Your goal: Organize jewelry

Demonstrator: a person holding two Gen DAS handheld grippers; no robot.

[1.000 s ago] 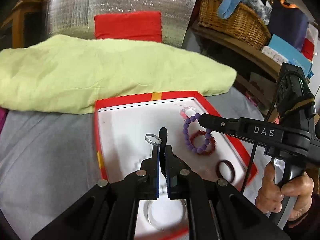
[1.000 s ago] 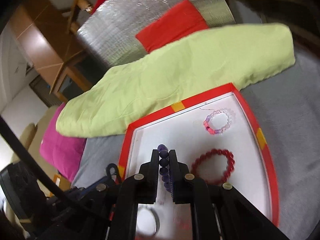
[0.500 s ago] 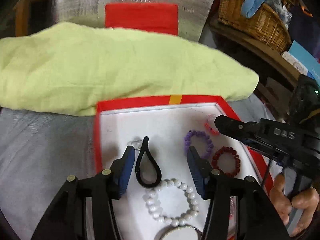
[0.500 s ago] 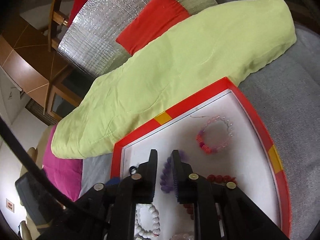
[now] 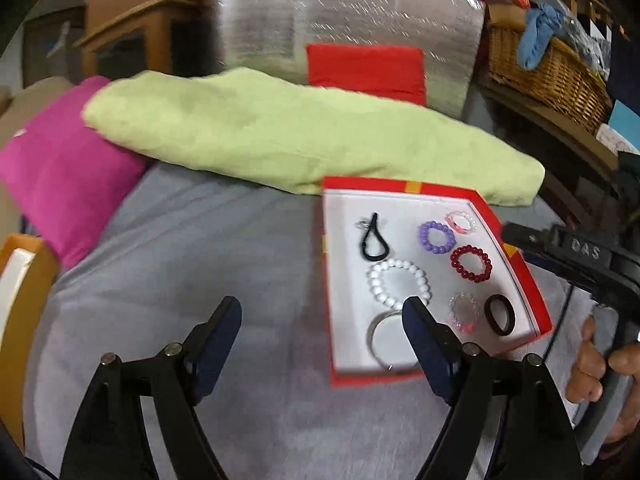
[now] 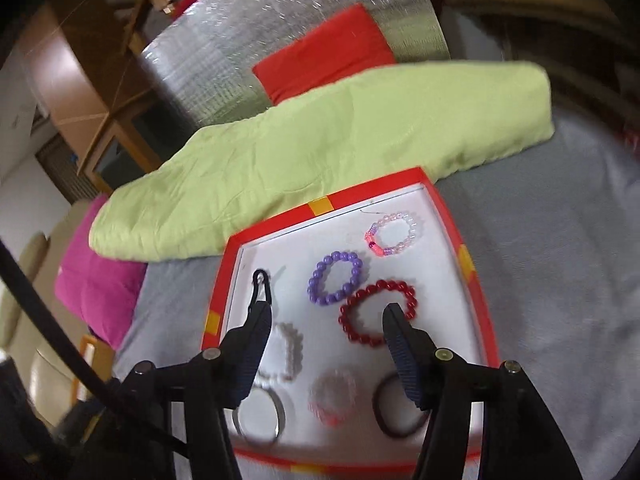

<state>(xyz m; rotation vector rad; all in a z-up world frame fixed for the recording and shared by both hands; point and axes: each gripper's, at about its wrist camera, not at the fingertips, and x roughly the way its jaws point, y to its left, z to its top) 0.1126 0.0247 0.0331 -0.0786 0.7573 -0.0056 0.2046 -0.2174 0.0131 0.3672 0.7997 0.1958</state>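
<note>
A red box with a white floor (image 5: pixel 516 256) (image 6: pixel 476 292) lies on the grey cover and holds several pieces. In it lie a black hair tie with a small ring (image 5: pixel 372 240) (image 6: pixel 260 286), a purple bead bracelet (image 5: pixel 437 237) (image 6: pixel 336 278), a dark red one (image 5: pixel 471 263) (image 6: pixel 378 312), a pale pink one (image 5: pixel 461 221) (image 6: pixel 394 233), a white one (image 5: pixel 398 284) and a silver bangle (image 5: pixel 386 340). My left gripper (image 5: pixel 322 320) hangs left of the box, jaws opening, nothing between them. My right gripper (image 6: pixel 326 322) is above the box, jaws opening and empty.
A yellow-green cushion (image 5: pixel 300 136) lies behind the box, a magenta pillow (image 5: pixel 60 168) to the left. A silver foil panel with a red cloth (image 5: pixel 366 68) stands at the back. A wicker basket (image 5: pixel 548 68) sits on a shelf at right. An orange box edge (image 5: pixel 20 280) shows far left.
Both grippers have opened: the left let go of the black hair tie, the right let go of the purple bracelet. Both lie in the box now. The left gripper has pulled back and leftward.
</note>
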